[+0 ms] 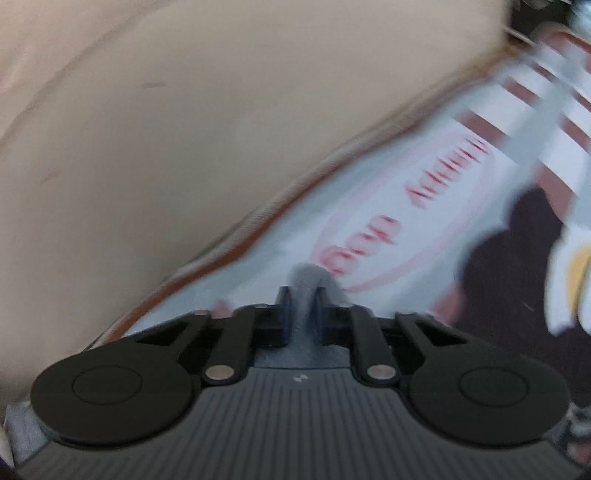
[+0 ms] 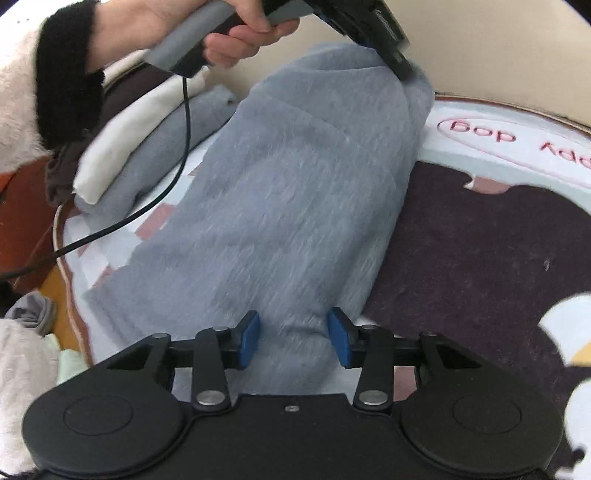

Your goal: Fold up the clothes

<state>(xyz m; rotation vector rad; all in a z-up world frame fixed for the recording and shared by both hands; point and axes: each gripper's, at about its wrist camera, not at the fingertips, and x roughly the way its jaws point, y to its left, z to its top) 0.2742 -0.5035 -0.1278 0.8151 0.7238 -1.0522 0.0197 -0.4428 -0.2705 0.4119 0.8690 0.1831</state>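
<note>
The left hand-held gripper (image 1: 303, 310) was pinched shut on a fold of the grey garment (image 2: 288, 206), the cloth bunched up between its blue pads (image 1: 283, 314). In the right wrist view that same gripper reached in from the top, held by a hand (image 2: 236, 33) in a black fuzzy cuff (image 2: 66, 85), and it gripped the garment's far upper corner, lifting it off the mat. The left wrist view was blurred.

The right hand-held gripper (image 2: 293, 339) stood open, its blue pads (image 2: 248, 338) apart on either side of the garment's near edge; the cloth lay between them, but the pads were not closed on it.

The garment stretched from the raised corner down towards the right gripper, draped over a round printed mat (image 2: 480, 240) with a dark patch and pink lettering. To the left lay a pile of other clothes (image 2: 122, 155), white, grey and brown. A black cable (image 2: 177, 166) hung from the left gripper's handle across that pile.
</note>
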